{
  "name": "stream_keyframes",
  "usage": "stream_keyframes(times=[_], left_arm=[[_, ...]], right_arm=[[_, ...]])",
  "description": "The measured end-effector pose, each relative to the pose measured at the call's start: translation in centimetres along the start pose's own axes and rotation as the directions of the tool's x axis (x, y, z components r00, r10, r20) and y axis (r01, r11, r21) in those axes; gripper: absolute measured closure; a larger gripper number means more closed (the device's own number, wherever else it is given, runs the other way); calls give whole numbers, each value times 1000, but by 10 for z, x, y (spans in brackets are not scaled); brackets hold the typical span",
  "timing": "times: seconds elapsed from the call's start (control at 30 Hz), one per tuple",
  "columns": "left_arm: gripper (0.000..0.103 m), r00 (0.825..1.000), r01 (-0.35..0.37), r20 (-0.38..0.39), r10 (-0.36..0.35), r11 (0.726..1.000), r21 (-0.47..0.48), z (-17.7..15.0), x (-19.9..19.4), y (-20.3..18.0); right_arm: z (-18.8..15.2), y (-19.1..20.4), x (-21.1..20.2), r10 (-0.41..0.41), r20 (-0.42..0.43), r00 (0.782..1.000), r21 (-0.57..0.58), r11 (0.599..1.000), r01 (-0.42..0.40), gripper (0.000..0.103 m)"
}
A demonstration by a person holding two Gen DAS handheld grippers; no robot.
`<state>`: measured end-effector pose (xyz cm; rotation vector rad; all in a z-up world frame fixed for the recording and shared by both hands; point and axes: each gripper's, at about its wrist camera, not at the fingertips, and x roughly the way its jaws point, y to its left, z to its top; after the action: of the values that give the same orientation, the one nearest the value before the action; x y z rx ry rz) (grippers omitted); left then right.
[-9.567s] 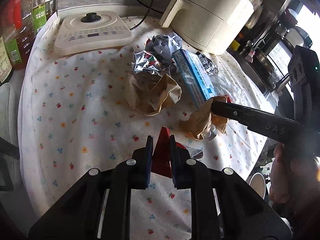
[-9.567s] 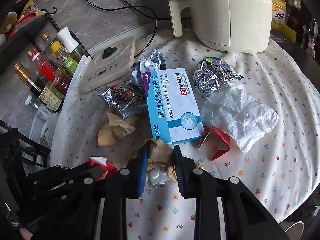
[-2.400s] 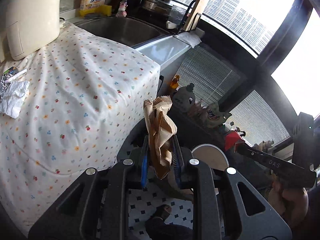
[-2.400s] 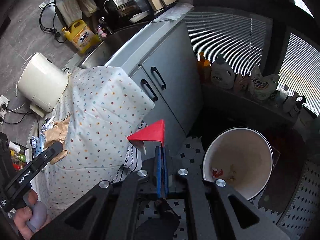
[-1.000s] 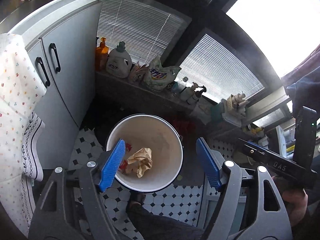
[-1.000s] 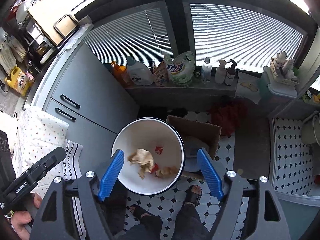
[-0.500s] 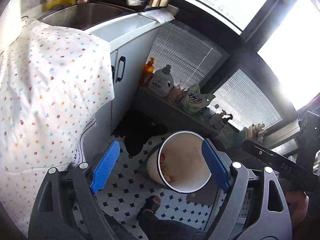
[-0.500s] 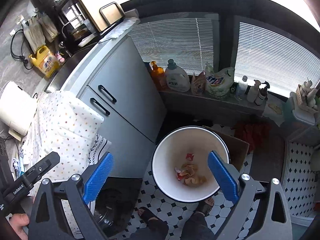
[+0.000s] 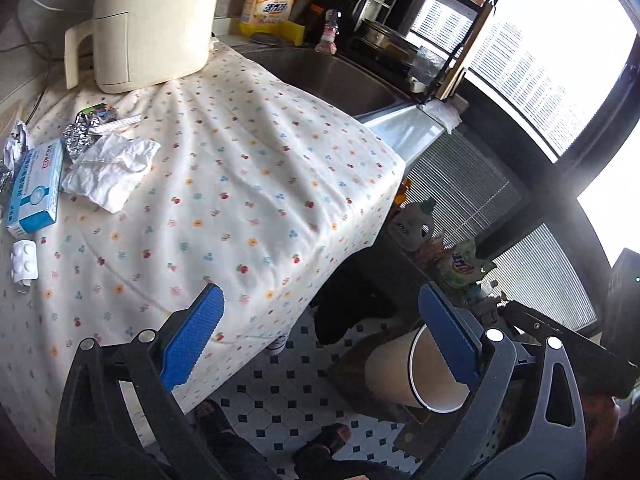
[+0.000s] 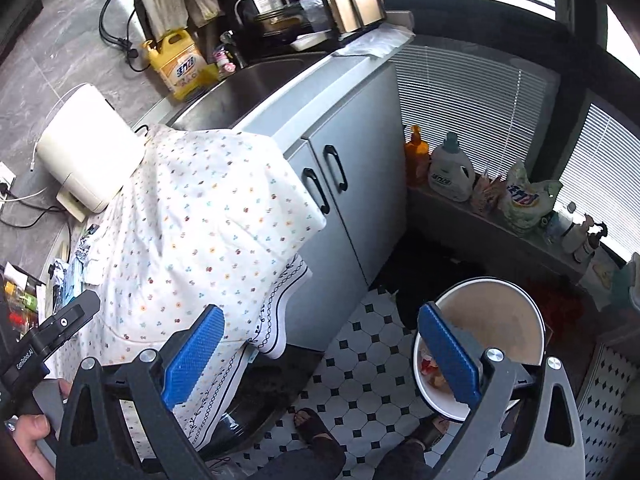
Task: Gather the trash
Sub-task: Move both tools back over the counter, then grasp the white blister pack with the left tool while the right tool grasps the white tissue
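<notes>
My left gripper (image 9: 320, 340) hangs with its blue ribbed pads spread wide and nothing between them, and my right gripper (image 10: 320, 354) is the same, jaws apart and empty. The step now, as I judge it, is reaching for the next scrap, so I should start at the left edge of the flowered tablecloth (image 9: 240, 184).

Furthest left lie the blister pack (image 9: 24, 266), hard and bumpy, and the flat blue-and-white medicine box (image 9: 36, 188); I would pinch the box across its narrow edges, since the cloth is soft and could bunch under the pads. Next right is the crumpled foil (image 9: 78, 138), stiff and shiny, then the limp white tissue (image 9: 108, 168), best nipped at a raised fold.

Far right, on the tiled floor, the round white bin (image 10: 486, 340) stands open, already holding a few scraps.
</notes>
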<state>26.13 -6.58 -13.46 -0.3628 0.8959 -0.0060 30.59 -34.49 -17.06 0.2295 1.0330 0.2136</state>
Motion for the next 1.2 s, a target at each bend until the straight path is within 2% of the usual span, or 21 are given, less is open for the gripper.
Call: stream_keyframes(times=[0.33, 0.57, 0.73, 0.8, 0.83, 0.9, 0.93, 0.97, 1.2], left_arm=[[6, 994, -79, 60, 87, 990, -117, 6, -33, 95], [6, 985, -131, 88, 152, 970, -205, 6, -49, 155], [8, 970, -184, 109, 217, 949, -256, 6, -56, 195], [14, 971, -187, 91, 219, 942, -278, 5, -54, 211], [21, 973, -188, 76, 217, 941, -282, 4, -50, 218], [43, 976, -204, 20, 218, 939, -277, 2, -39, 230], [68, 976, -211, -13, 216, 938, -276, 1, -33, 235], [74, 978, -205, -32, 204, 938, -280, 1, -29, 240], [76, 986, -149, 47, 162, 967, -208, 4, -55, 239]], right_arm=[[0, 89, 26, 55, -31, 998, -114, 992, -58, 8], [0, 142, 42, 79, -40, 996, -183, 979, -85, 8], [-2, 179, 56, 100, -48, 994, -217, 970, -108, 8], [-3, 197, 62, 115, -50, 992, -225, 967, -123, 8], [-3, 205, 65, 121, -50, 991, -232, 964, -130, 8], [-2, 222, 71, 131, -50, 990, -246, 959, -139, 8], [-2, 230, 74, 134, -51, 990, -250, 958, -143, 8], [-1, 238, 77, 138, -54, 989, -252, 956, -147, 8], [-2, 290, 98, 164, -94, 982, -302, 935, -185, 10]])
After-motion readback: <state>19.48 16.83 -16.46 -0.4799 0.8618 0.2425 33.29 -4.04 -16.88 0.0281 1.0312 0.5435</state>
